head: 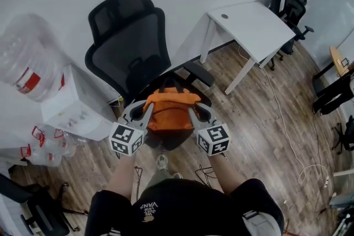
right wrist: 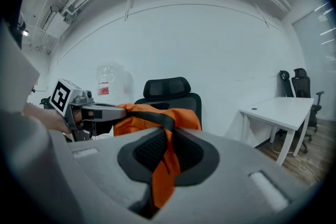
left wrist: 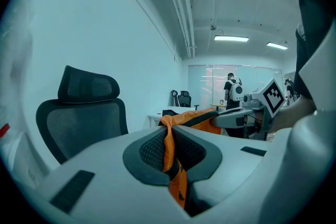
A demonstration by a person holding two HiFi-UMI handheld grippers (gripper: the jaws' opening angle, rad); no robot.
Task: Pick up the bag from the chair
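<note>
An orange bag (head: 168, 111) with black trim hangs between my two grippers, lifted just in front of the black mesh office chair (head: 131, 44). My left gripper (head: 145, 112) is shut on the bag's left edge; orange fabric (left wrist: 170, 157) is pinched between its jaws. On the bag's right edge my right gripper (head: 193, 114) is shut too, with orange cloth (right wrist: 165, 165) squeezed between its pads. The bag (right wrist: 152, 117) stretches across to the left gripper (right wrist: 84, 110) in the right gripper view. The chair's seat is mostly hidden under the bag.
A white desk (head: 251, 27) stands to the right, with black chairs (head: 290, 0) beyond it. A water bottle (head: 27, 63) on a white box (head: 74, 105) sits at the left. A cable (head: 285, 124) runs over the wooden floor. Another person (left wrist: 231, 89) stands far off.
</note>
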